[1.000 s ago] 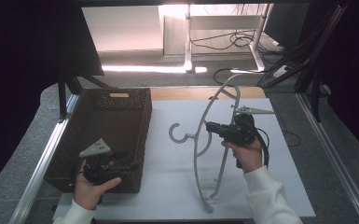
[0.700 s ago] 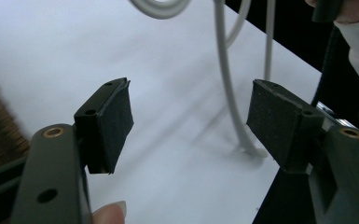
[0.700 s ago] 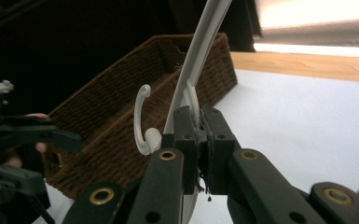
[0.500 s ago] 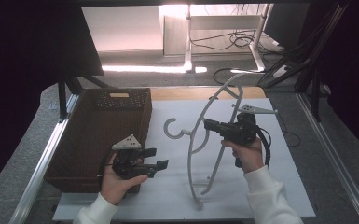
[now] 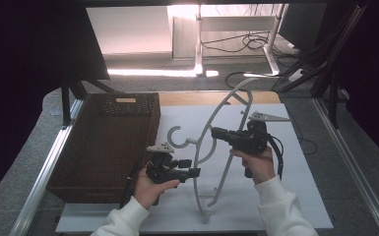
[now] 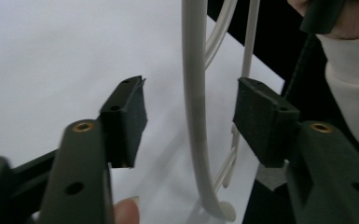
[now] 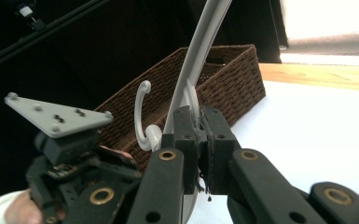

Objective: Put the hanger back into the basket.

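A white plastic hanger point(image 5: 211, 123) stands tilted on the white sheet point(image 5: 285, 196), its hook point(image 5: 173, 137) pointing toward the basket. My right gripper point(image 5: 215, 132) is shut on the hanger's upper part; in the right gripper view the jaws point(image 7: 199, 121) pinch the hanger point(image 7: 200, 42) just beside the hook point(image 7: 142, 112). My left gripper point(image 5: 194, 169) sits at the lower left arm of the hanger. In the left gripper view that white bar point(image 6: 196, 154) runs between the two pads point(image 6: 128, 116) of my left gripper point(image 6: 189, 100) with a gap on each side. Its jaws have just been closing.
A brown wicker basket point(image 5: 150, 125) stands at the left of the sheet, close to the left hand. Metal frame rails point(image 5: 47, 167) run along both table sides. Cables and desk legs point(image 5: 197, 44) lie on the floor beyond the far edge.
The left hand moved right from in front of the basket to the hanger's lower arm, and its jaws narrowed around that bar. The right hand and the hanger kept still.
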Action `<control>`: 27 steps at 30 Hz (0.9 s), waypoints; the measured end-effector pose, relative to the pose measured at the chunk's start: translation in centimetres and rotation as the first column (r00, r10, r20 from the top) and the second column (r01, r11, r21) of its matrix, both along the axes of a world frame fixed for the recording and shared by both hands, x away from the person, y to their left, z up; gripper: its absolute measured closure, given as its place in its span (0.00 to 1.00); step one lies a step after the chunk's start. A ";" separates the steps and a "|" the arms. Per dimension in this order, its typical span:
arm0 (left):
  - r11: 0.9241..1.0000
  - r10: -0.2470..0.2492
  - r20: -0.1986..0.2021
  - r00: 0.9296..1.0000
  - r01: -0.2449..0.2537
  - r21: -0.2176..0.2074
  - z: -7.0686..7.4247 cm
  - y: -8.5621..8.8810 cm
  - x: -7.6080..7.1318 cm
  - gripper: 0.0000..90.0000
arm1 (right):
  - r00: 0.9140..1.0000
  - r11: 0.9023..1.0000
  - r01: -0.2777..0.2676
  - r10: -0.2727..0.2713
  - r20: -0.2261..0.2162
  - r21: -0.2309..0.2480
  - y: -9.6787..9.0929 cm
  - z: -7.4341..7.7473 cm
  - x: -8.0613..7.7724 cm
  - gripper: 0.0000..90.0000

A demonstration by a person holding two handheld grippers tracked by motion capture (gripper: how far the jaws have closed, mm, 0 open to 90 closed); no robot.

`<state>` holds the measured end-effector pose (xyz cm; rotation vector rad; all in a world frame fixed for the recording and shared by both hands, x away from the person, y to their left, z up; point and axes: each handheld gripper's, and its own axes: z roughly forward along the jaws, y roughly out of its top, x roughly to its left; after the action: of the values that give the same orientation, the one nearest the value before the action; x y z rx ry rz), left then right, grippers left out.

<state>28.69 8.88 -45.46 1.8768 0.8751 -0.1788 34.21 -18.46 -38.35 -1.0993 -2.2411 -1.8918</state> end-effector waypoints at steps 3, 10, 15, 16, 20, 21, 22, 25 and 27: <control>0.999 -0.033 -0.017 0.999 0.033 -0.020 -0.4 -0.4 0.2 0.63 | 1.000 1.000 -0.007 0.007 -0.005 0.021 -0.1 0.0 0.0 0.95; 0.997 -0.051 -0.027 0.998 0.049 -0.061 -0.1 0.3 0.3 0.89 | 1.000 0.998 -0.026 0.026 -0.003 0.053 -0.3 0.2 -0.1 0.95; 0.996 -0.032 -0.020 0.999 0.031 -0.085 0.4 1.0 0.1 0.89 | 0.999 0.997 -0.033 0.033 -0.004 0.063 -0.4 0.1 0.0 0.94; 0.996 -0.028 -0.015 1.000 0.026 -0.084 0.5 1.2 0.0 0.89 | 0.999 0.997 -0.034 0.035 -0.007 0.064 -0.4 0.1 0.1 0.93; 0.996 -0.003 0.001 1.000 0.003 -0.093 0.7 2.0 0.0 0.89 | 0.999 0.998 -0.030 0.031 -0.010 0.060 -0.5 -0.1 0.2 0.92; 0.996 -0.001 0.004 1.000 0.001 -0.093 0.8 2.3 0.0 0.89 | 0.999 0.998 -0.026 0.027 -0.017 0.055 -0.5 -0.3 0.3 0.91; 0.995 0.012 0.006 1.000 -0.011 -0.100 0.9 2.5 0.0 0.89 | 0.999 0.998 -0.026 0.027 -0.017 0.055 -0.5 -0.3 0.3 0.91; 0.993 0.025 0.005 1.000 -0.024 -0.116 1.1 3.0 0.0 0.89 | 0.999 0.999 -0.023 0.024 -0.028 0.048 -0.6 -0.7 0.5 0.89; 0.993 0.029 0.007 1.000 -0.028 -0.112 1.1 3.0 -0.1 0.89 | 0.999 0.999 -0.025 0.027 -0.033 0.047 -0.6 -0.8 0.5 0.89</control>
<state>28.60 11.88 -44.32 1.7587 0.8678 -0.1984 34.75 -19.04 -39.13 -1.0818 -2.1711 -1.8910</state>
